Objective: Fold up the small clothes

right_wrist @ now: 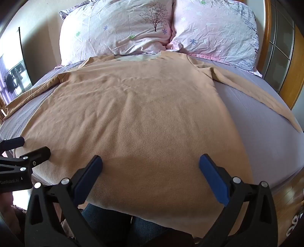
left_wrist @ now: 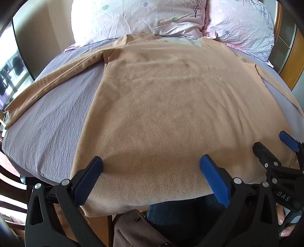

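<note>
The tan fleece shirt (left_wrist: 171,106) lay flat on the bed (left_wrist: 53,121), sleeves spread toward the side edges. Both claws, left (left_wrist: 151,167) and right (right_wrist: 151,166), hung spread wide over its hem.

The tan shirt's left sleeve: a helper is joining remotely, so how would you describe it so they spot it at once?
Start at the bed with its lilac-grey sheet and two floral pillows at the head. A tan long-sleeved shirt lies flat there, collar toward the pillows. The left sleeve is the narrow tan strip running from its shoulder out to the bed's left edge.
</note>
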